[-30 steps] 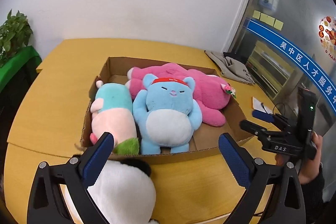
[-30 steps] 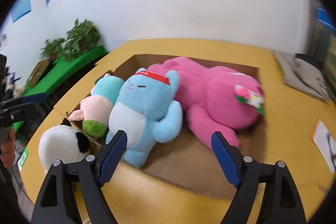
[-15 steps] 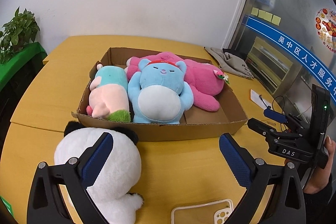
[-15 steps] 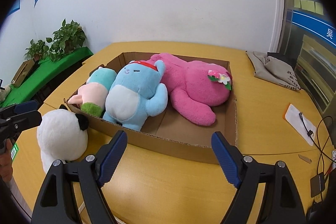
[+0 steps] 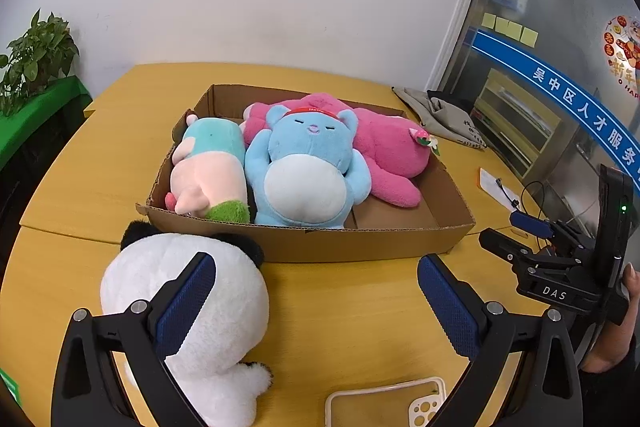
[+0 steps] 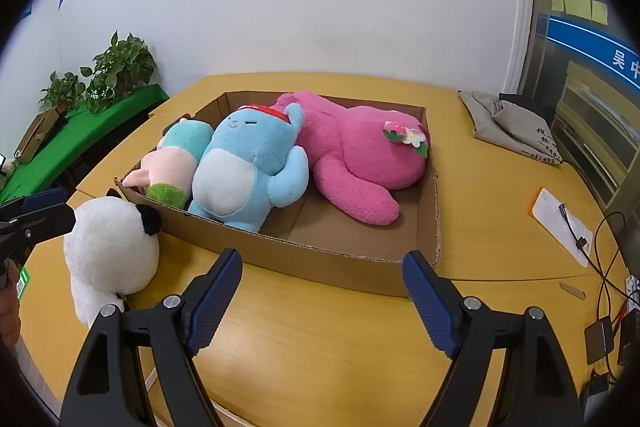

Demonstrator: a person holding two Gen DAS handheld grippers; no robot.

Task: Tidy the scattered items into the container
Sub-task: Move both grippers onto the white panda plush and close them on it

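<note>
Box (image 5: pixel 360 243) of brown cardboard, low-walled and open-topped, sits mid-table (image 5: pixel 100 163) and holds three plush toys side by side. Biggest is the pink plush (image 5: pixel 384 147), lying along the far and right part of the box, a small flower on it. Against its left side lies the blue plush (image 5: pixel 308 171), belly up, with a red band on its head. Left of that, touching it, lies the pink-and-teal plush (image 5: pixel 208 163), a green tuft at its near end.

Outside the box, on the table, lies the panda (image 5: pixel 192 291), white with black ears, its head touching the box's near wall at the left corner.

Left gripper (image 5: pixel 316 303) hangs over the table before the box, wide open and holding nothing; its left finger is in front of the panda, and I cannot tell whether it touches. Right gripper (image 6: pixel 322 293) is also wide open and empty, over bare table near the box's front wall.

A grey bag (image 6: pixel 508 127) lies at the table's far right. A clear phone case (image 5: pixel 384 403) lies at the near edge, and a card with a cable (image 6: pixel 564 223) lies to the right.
</note>
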